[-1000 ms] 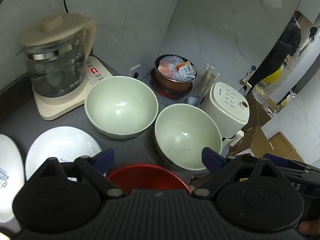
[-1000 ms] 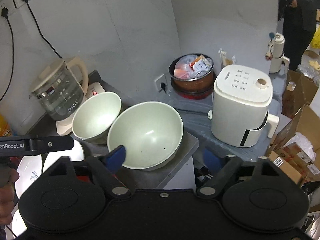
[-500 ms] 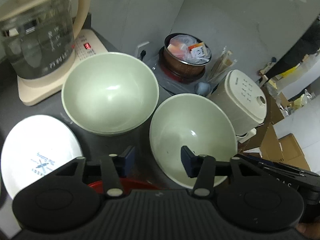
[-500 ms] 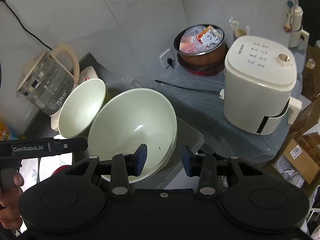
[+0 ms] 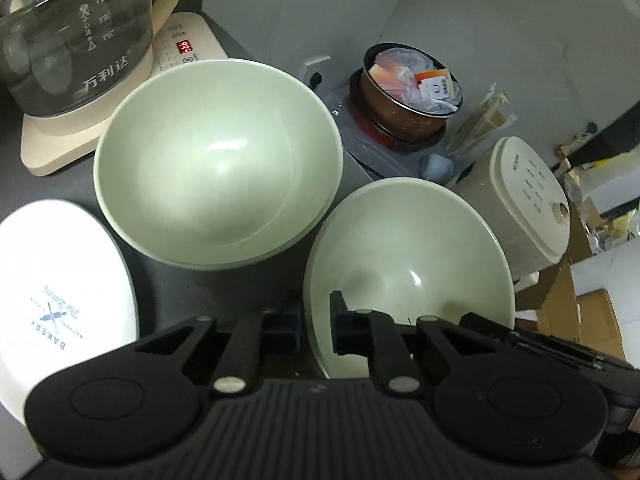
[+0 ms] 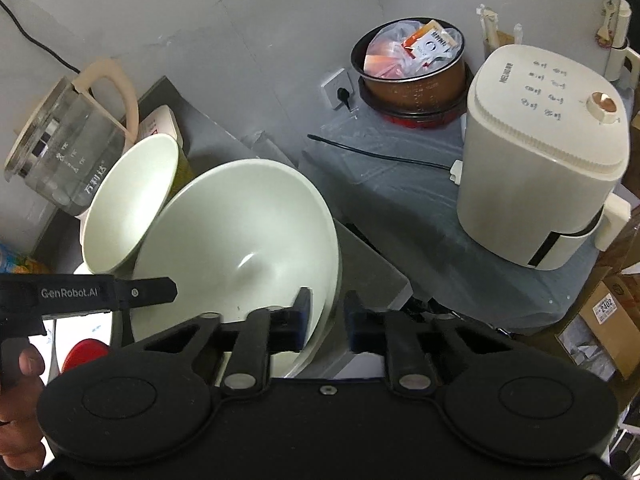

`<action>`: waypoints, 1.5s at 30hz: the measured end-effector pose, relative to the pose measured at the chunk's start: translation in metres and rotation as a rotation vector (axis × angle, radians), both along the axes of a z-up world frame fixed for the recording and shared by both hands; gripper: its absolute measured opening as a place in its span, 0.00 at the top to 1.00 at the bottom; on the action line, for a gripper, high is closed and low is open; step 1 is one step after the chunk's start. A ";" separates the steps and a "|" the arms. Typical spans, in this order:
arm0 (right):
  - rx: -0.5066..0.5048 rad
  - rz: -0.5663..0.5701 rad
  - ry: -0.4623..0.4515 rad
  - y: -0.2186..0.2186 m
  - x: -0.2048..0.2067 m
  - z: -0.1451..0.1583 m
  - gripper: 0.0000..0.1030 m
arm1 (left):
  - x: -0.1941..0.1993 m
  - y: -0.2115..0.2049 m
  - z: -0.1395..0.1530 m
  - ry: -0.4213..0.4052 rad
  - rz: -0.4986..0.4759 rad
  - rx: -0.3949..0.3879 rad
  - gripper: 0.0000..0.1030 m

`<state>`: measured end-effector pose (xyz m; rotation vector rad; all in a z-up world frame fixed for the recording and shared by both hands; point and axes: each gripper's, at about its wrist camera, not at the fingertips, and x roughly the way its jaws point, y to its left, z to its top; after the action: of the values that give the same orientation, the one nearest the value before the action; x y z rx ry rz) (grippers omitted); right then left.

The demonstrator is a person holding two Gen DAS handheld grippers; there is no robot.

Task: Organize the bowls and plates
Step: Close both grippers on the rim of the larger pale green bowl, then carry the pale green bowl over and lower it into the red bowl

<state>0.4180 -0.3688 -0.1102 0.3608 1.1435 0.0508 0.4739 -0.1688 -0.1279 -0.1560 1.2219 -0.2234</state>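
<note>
Left tool (image 5: 314, 322) and right tool (image 6: 326, 318) pitched steeply down, each clamped narrow

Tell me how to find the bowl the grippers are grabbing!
Start at the glass kettle in the corner of the dark counter. Two pale green bowls sit in front of it; skip the bowl beside the kettle. The grabbed bowl is nearer the white cooker, with the left hand-held gripper and right hand-held gripper pinching its rim.

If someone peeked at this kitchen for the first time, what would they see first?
Two big pale green bowls fill the middle of the dark counter: the far bowl sits by the glass kettle, and the near bowl has both grippers closed on its rim, left gripper on one side, right gripper on the other.
</note>
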 end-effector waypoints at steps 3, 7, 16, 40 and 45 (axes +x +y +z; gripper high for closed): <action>-0.028 0.027 -0.012 0.002 0.001 0.002 0.87 | 0.000 -0.001 0.003 -0.004 0.026 0.009 0.94; -0.023 0.041 -0.051 -0.003 -0.003 0.014 0.87 | -0.006 -0.003 0.018 -0.043 0.030 -0.001 0.95; -0.010 0.080 -0.116 -0.011 -0.011 0.051 0.86 | -0.029 -0.003 0.059 -0.107 0.063 -0.024 0.95; 0.009 0.308 -0.250 0.067 -0.033 0.100 0.85 | -0.100 0.084 0.105 -0.187 0.262 -0.041 0.94; 0.006 0.321 -0.234 0.089 -0.045 0.099 0.85 | -0.114 0.104 0.101 -0.174 0.275 -0.042 0.94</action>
<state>0.3733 -0.2797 -0.0116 0.1682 0.9597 0.3696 0.3597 -0.0653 -0.0268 -0.3317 1.0108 -0.0222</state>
